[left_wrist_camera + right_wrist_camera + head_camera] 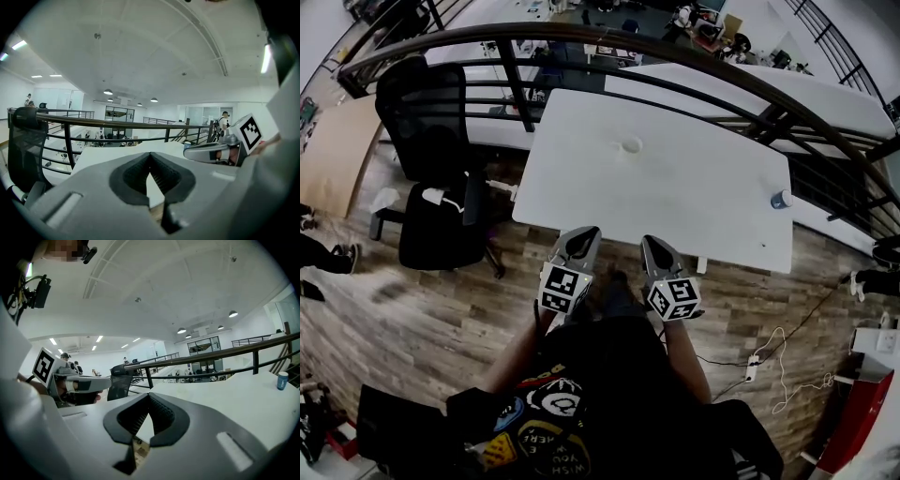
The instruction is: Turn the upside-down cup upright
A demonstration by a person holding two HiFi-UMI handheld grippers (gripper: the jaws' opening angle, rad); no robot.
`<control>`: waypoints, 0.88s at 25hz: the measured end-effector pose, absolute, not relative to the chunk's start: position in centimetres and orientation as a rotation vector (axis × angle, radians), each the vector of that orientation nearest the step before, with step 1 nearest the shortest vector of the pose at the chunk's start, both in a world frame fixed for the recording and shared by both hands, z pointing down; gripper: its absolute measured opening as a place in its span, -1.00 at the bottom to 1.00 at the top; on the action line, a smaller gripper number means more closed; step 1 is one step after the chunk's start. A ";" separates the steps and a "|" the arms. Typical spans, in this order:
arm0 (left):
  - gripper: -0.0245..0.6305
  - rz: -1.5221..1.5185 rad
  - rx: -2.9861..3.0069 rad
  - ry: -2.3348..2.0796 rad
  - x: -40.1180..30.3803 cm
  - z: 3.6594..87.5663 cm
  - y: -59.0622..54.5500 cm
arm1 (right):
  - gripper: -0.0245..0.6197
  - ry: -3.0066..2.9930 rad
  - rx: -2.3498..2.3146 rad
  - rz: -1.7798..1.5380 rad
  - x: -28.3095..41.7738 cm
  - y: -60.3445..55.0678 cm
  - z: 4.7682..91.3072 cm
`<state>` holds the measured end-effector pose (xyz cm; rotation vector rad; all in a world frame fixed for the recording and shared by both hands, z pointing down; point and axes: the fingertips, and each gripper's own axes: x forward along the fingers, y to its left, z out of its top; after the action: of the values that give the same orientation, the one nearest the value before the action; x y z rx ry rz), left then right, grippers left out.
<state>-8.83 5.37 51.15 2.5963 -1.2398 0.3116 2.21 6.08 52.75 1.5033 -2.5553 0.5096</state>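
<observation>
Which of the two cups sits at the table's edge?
The blue cup, at the right edge of the table; the white cup stands mid-table.

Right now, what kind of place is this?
Most likely a big office, on an upper floor. There is a white table, a black office chair beside it, and a dark railing that looks down on desks below.

**Count at the table**

Grippers: two, the left gripper (pixel 583 234) and the right gripper (pixel 652 243). Marker cubes: two, one on each gripper, the left cube (pixel 565 287) and the right cube (pixel 675 298). One table (pixel 694 202) on the near side of the railing (pixel 581 36). Cups on the table: two, a white cup (pixel 630 145) and a blue cup (pixel 781 198). One chair (pixel 431 141). One white cable (pixel 780 373) on the floor.
</observation>
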 end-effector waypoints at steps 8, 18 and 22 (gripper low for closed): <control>-0.91 0.331 2.600 -1.255 -5.1 54.6 -5.2 | -0.93 -2.615 1.390 0.463 3.6 -3.6 56.8; -0.91 0.451 2.430 -1.387 -2.7 60.9 -16.0 | -0.73 -2.556 1.223 0.536 5.7 -16.1 66.9; -0.91 0.459 2.393 -1.415 -3.1 61.9 -17.1 | -0.45 -2.532 1.220 0.545 6.8 -21.5 70.7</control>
<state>-3.08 -17.13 61.85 2.3932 -1.4151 0.4593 6.77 -21.49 70.68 1.2195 -2.5322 0.5453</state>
